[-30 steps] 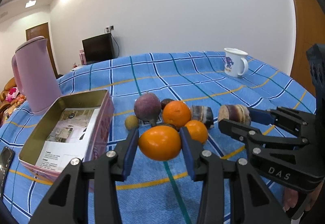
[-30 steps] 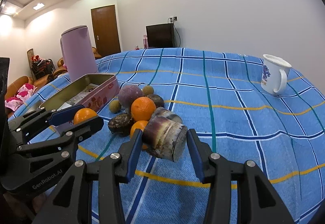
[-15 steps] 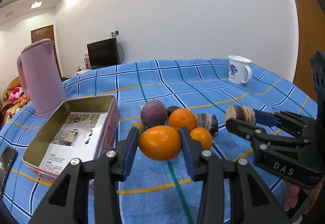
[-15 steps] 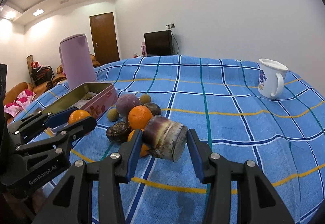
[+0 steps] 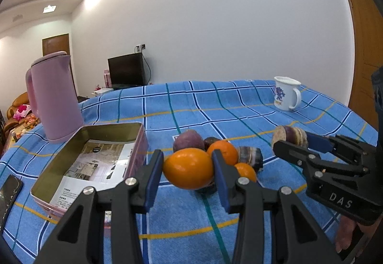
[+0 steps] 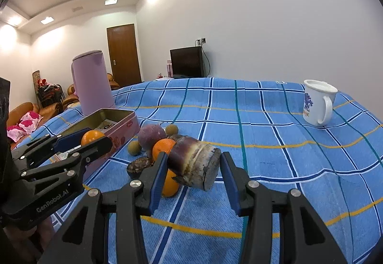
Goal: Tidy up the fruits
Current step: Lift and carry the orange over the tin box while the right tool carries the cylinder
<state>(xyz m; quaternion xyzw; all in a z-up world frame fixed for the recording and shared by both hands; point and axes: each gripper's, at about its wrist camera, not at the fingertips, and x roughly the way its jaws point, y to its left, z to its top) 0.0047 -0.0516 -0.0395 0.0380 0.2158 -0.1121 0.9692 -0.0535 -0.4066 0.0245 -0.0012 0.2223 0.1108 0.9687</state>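
Observation:
My left gripper [image 5: 188, 169] is shut on an orange [image 5: 188, 168] and holds it above the cloth, right of the open pink tin [image 5: 59, 165]. My right gripper [image 6: 193, 169] is shut on a purple sugarcane piece [image 6: 195, 162], lifted above the pile. In the left wrist view the right gripper [image 5: 290, 139] shows at right with the sugarcane piece [image 5: 290, 136]. On the cloth lie a purple round fruit [image 5: 188, 140], two oranges [image 5: 222, 151], another sugarcane piece [image 5: 250, 156], a dark passion fruit [image 6: 138, 165] and small brown fruits [image 6: 134, 147].
A pink kettle [image 5: 53, 98] stands behind the tin at left. A white mug [image 5: 286, 94] stands at the far right of the blue checked tablecloth [image 5: 215, 106]. A phone [image 5: 8, 194] lies at the left edge. A TV [image 5: 126, 71] stands beyond the table.
Both grippers have risen and pulled back from the pile, each keeping its fruit. The pile and tin look lower and farther in both views.

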